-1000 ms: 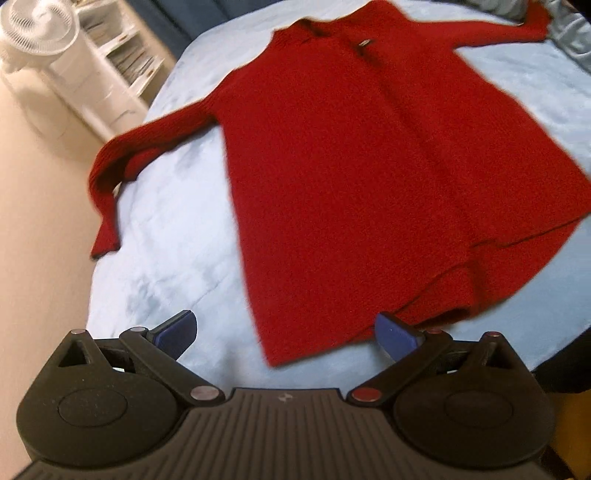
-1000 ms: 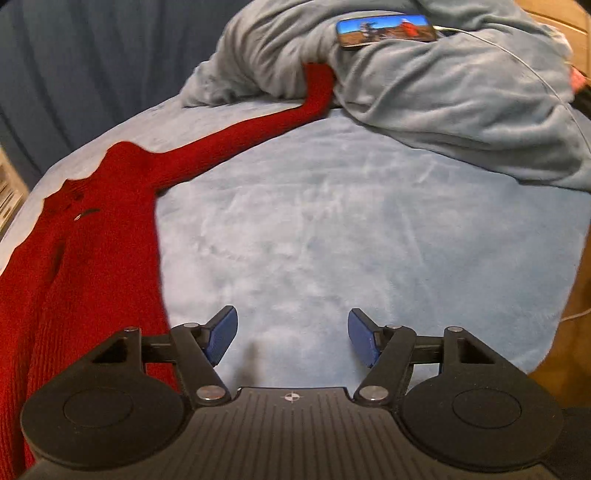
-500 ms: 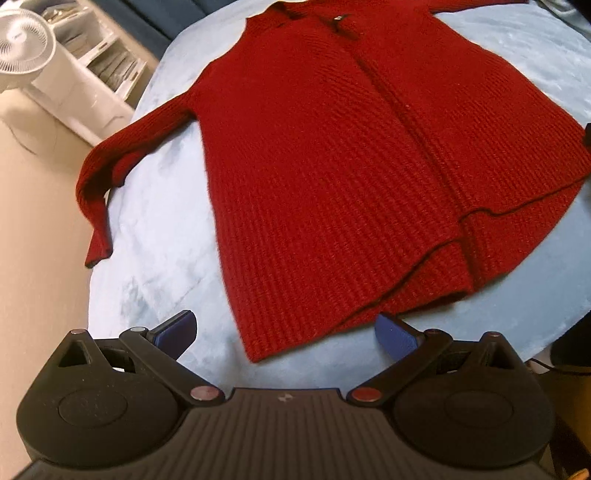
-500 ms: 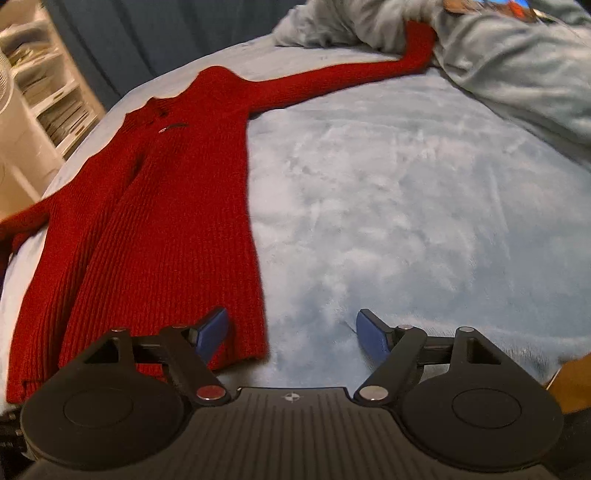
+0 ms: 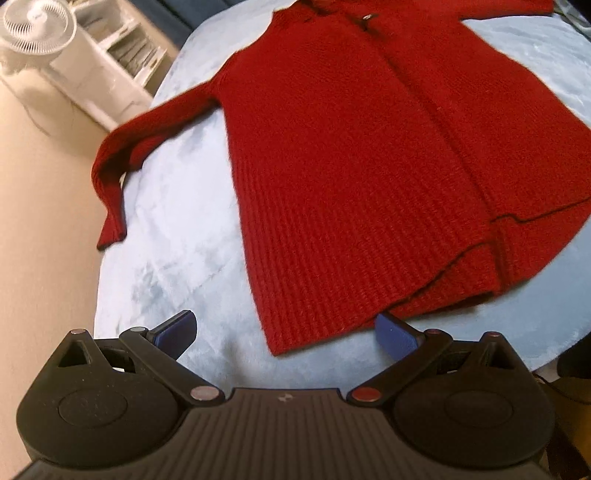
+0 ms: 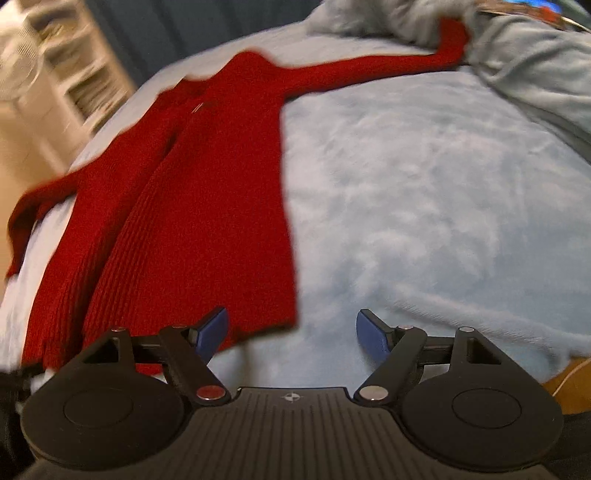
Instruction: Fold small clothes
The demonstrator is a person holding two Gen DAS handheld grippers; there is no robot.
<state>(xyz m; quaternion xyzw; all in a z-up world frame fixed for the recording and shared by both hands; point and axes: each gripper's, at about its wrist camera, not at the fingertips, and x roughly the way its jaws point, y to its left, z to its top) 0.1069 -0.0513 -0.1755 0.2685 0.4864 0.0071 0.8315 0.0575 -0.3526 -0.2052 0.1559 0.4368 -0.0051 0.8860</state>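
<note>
A red knitted cardigan point(image 5: 362, 155) lies spread flat, front up, on a light blue blanket point(image 5: 173, 236). Its left sleeve point(image 5: 122, 158) droops over the bed's edge; the other sleeve point(image 6: 369, 66) stretches toward a grey heap. My left gripper point(image 5: 286, 330) hovers open just short of the hem's near left corner, nothing between its blue pads. My right gripper point(image 6: 293, 330) is open over the hem's right corner point(image 6: 280, 314), and its left pad point(image 6: 212, 328) overlaps the red knit in the picture. I cannot tell whether it touches.
A white fan point(image 5: 35, 31) and white shelves point(image 5: 122, 62) stand on the beige floor point(image 5: 40, 221) left of the bed. A crumpled grey blanket point(image 6: 535, 74) with a phone point(image 6: 517, 7) on it lies at the far right. Bare blanket point(image 6: 424, 206) stretches right of the cardigan.
The right gripper swung left and rolled, bringing the cardigan's hem corner up to its pads, and opened a little wider. The left gripper sank slightly toward the hem.
</note>
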